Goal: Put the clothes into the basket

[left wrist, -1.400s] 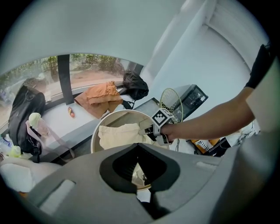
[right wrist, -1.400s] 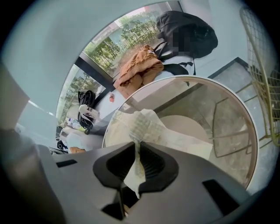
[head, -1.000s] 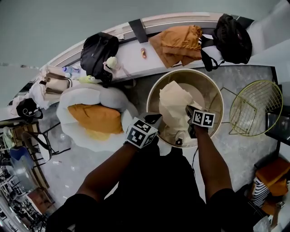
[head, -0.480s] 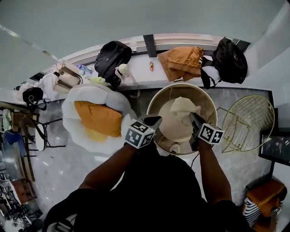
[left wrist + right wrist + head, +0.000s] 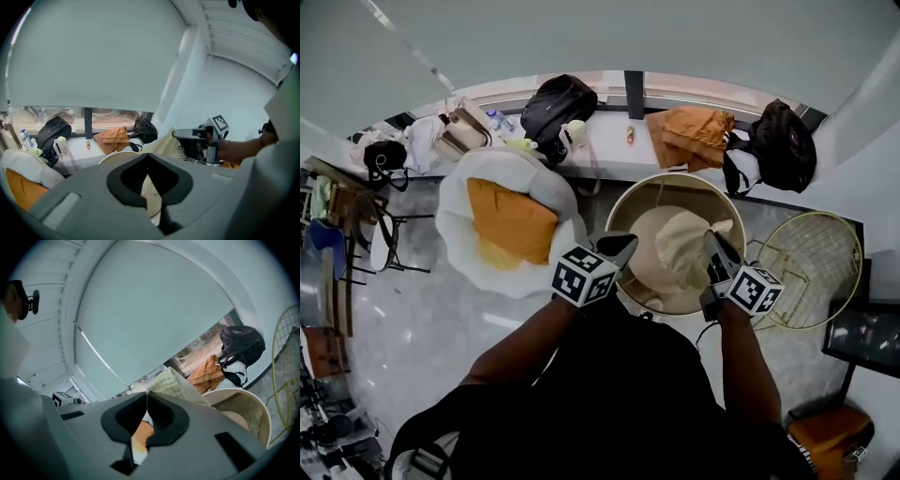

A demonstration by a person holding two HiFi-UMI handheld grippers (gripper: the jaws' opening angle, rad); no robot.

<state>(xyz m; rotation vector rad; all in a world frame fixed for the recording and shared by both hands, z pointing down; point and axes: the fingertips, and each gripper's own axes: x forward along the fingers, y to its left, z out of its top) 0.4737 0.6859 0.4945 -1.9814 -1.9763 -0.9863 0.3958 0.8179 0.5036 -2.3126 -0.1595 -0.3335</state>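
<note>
Right gripper view alone shows the right gripper (image 5: 146,393) pinching the cream cloth (image 5: 171,383); the left gripper (image 5: 148,154) is pressed together, empty.

Matt cream cloth (image 5: 682,246), glossy pale floor (image 5: 431,323) (veined like marble)

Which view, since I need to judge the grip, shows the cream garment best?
The head view: the cream garment hangs in full from the right gripper over the basket. The right gripper view shows only a pinched bit of it at the jaws, which have just closed tighter. The left gripper view shows only slivers low in frame.
</note>
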